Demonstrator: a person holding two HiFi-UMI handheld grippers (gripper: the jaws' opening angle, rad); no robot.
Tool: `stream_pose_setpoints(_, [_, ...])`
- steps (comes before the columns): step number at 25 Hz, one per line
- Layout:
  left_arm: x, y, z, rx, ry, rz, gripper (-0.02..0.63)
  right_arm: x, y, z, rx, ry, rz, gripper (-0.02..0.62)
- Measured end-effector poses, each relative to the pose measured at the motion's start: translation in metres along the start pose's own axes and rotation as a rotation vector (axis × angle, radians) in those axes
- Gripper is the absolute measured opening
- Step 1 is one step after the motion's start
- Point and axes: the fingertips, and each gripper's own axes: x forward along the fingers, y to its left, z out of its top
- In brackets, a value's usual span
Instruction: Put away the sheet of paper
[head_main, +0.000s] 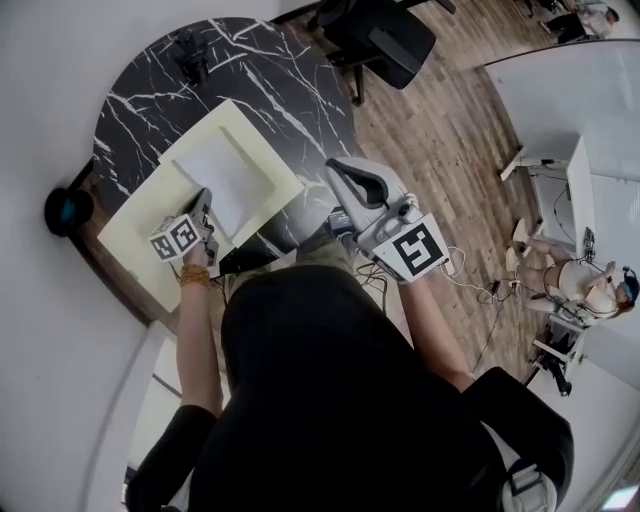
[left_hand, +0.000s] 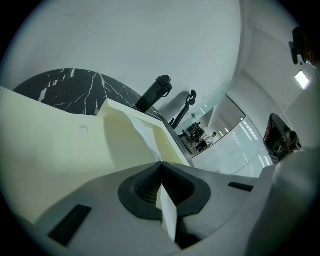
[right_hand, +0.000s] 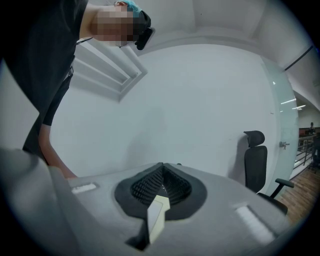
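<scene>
A white sheet of paper (head_main: 228, 180) lies on the right half of an open cream folder (head_main: 130, 232) on the black marble table (head_main: 150, 90). My left gripper (head_main: 205, 197) reaches over the folder's middle. Its jaws are shut on the near edge of the sheet of paper (left_hand: 142, 134), which rises crumpled from the tips of the left gripper (left_hand: 160, 163) against the folder (left_hand: 55, 145). My right gripper (head_main: 342, 172) is held up off the table's right side, apart from the folder. In its own view the right gripper (right_hand: 161, 165) is shut on nothing and faces a bare wall.
A black handle-like device (head_main: 191, 55) stands at the table's far side, and shows as the black device (left_hand: 156, 93) beyond the folder. A dark round object (head_main: 67, 210) sits by the table's left edge. An office chair (head_main: 385, 35) and a white desk (head_main: 560, 170) stand on the wooden floor.
</scene>
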Motion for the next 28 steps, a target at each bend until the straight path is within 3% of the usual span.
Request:
stream_pose_setpoints(13, [0.020, -0.006, 0.001, -0.038, -0.022, 0.024, 0.014, 0.000, -0.008, -0.008, 0.009, 0.015, -0.004, -0.002])
stream_pose_setpoints(28, [-0.010, 0.023, -0.012, 0.064, 0.021, 0.183, 0.044, 0.006, 0.004, -0.010, 0.017, 0.008, 0.032, -0.002])
